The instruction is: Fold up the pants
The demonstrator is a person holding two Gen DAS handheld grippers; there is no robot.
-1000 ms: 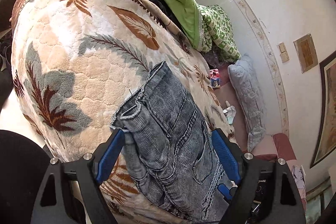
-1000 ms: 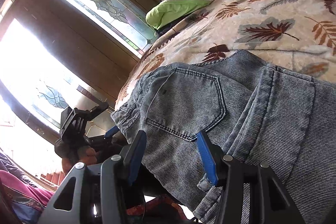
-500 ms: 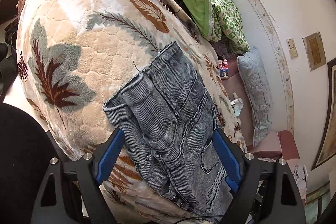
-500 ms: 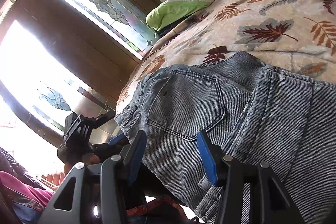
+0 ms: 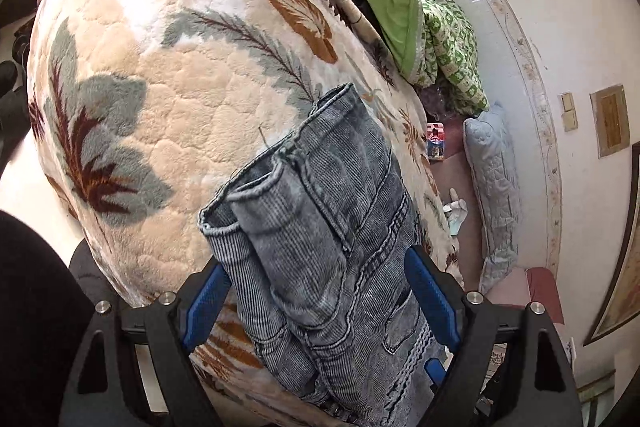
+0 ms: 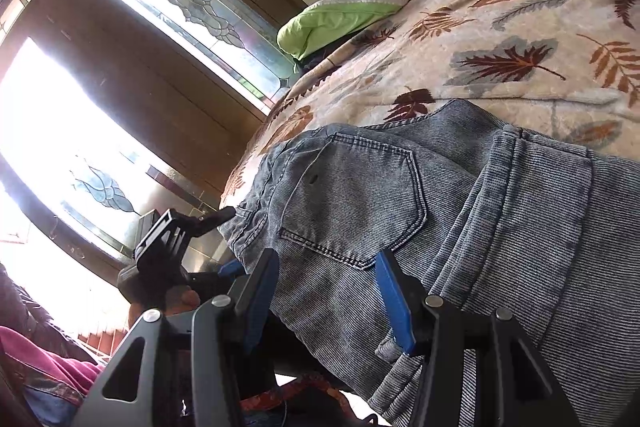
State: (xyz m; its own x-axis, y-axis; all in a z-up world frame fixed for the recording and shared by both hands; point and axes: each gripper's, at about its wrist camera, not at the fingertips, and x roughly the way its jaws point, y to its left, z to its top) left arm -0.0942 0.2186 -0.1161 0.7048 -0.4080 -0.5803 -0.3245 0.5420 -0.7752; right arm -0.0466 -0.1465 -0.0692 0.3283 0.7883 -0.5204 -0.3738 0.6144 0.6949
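The grey washed-denim pants [image 5: 320, 247] are laid on the bed over a plush leaf-patterned blanket [image 5: 160, 99], already doubled lengthwise, the two hemmed leg ends stacked toward the blanket's middle. The left tongs [image 5: 316, 291] are spread wide, astride both legs, with no pad seen pressing the cloth. The right tongs [image 6: 324, 287] are held about half open by the back pocket [image 6: 352, 203] near the waistband; whether fabric is pinched there cannot be told. For a clean cross-fold, both layers should be taken together near an edge and the seams kept aligned. The denim is ribbed, stiff and thickly stitched, so creases should hold; the blanket's deep pile may drag on it.
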